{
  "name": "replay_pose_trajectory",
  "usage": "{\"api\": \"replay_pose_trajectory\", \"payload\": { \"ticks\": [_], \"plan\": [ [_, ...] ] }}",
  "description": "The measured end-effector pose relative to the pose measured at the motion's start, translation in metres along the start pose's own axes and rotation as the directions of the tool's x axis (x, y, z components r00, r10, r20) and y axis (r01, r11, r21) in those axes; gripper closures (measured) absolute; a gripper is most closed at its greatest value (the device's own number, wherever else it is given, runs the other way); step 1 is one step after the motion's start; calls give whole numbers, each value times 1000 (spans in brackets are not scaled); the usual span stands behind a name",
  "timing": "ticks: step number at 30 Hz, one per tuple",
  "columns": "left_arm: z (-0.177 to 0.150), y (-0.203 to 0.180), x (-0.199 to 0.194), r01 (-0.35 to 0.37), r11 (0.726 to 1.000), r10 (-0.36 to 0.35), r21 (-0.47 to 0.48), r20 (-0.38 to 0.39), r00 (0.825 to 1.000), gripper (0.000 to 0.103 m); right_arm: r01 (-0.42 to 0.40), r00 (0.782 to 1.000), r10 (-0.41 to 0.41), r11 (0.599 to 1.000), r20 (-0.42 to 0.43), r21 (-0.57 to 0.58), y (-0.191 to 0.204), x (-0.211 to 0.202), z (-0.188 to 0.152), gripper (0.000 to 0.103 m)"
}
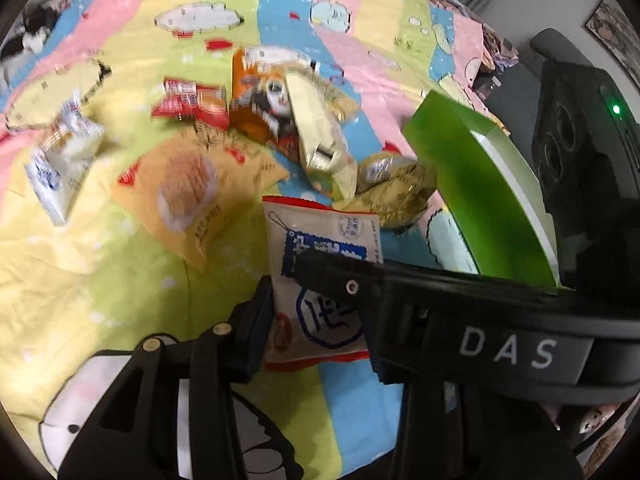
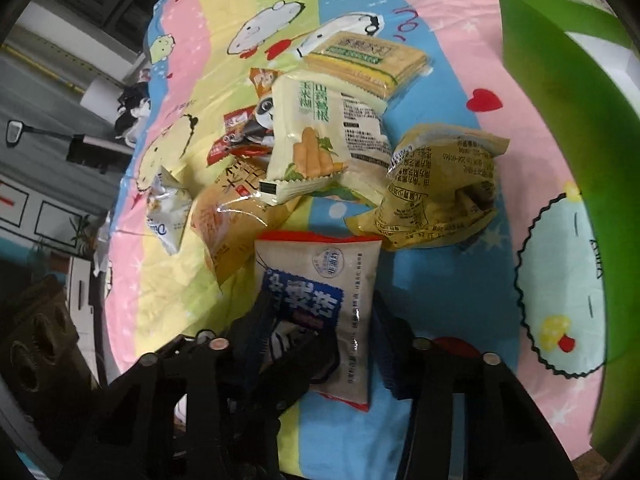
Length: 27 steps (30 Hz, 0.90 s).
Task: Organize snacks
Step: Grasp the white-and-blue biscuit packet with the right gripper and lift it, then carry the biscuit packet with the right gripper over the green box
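A white snack packet [image 1: 320, 236] with a blue label and red edges lies on the cartoon bedsheet [image 1: 120, 300]. In the left wrist view my left gripper [image 1: 320, 320] is shut on its lower part, with the left pad against its edge. One finger [image 1: 348, 280] of the right gripper crosses over the packet from the right. The right wrist view shows the same packet [image 2: 352, 272] between the fingers of my right gripper [image 2: 320, 332], shut on it. A dark finger of the other gripper lies over its lower left.
A green box [image 1: 480, 184] [image 2: 560, 120] stands open at the right. Beyond the held packet lie an orange bun packet [image 2: 228, 216], a crumpled yellow packet [image 2: 440, 184], a pale corn-stick packet [image 2: 316, 136], a flat yellow cracker pack [image 2: 368, 60] and a small white packet [image 1: 60, 160].
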<state>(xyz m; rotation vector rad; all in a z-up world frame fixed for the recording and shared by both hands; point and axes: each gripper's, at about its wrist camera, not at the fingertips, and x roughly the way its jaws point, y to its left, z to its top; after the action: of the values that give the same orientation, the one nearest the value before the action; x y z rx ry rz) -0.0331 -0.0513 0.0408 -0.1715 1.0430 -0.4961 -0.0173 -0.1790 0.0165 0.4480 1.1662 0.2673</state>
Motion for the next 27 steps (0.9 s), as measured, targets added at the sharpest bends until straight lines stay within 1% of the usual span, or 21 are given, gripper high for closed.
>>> {"api": "replay_pose_trajectory", "payload": {
  "ticks": [3, 4, 7, 8, 12, 16, 20, 22, 27],
  "plan": [
    [5, -11, -13, 20, 1000, -21, 11, 42, 999, 63, -14, 999, 14, 1000, 50, -13, 1, -20, 2, 55],
    [7, -15, -18, 24, 999, -25, 21, 57, 998, 63, -19, 996, 20, 1000, 82, -23, 4, -31, 2, 55],
    [14, -33, -32, 16, 998, -22, 55, 109, 994, 63, -25, 989, 31, 999, 143, -41, 6, -53, 2, 55],
    [16, -39, -37, 14, 998, -22, 69, 123, 992, 63, -23, 984, 32, 998, 173, -54, 7, -65, 2, 55],
    [24, -65, -52, 6, 992, -30, 127, 187, 982, 62, -34, 966, 50, 997, 253, -69, 5, -96, 1, 54],
    [27, -90, -61, -2, 983, -41, 183, 228, 973, 62, -31, 942, 55, 996, 331, -78, -1, -124, -2, 54],
    [31, -113, -61, -1, 973, -60, 231, 257, 965, 62, -17, 914, 43, 998, 404, -67, -13, -150, -6, 54],
    [34, -126, -58, 5, 968, -72, 250, 259, 963, 62, -18, 904, 39, 998, 426, -53, -21, -158, -5, 54],
    [37, -150, -48, 28, 953, -108, 300, 252, 962, 62, -7, 886, 14, 1000, 463, -17, -44, -176, -3, 54]
  ]
}}
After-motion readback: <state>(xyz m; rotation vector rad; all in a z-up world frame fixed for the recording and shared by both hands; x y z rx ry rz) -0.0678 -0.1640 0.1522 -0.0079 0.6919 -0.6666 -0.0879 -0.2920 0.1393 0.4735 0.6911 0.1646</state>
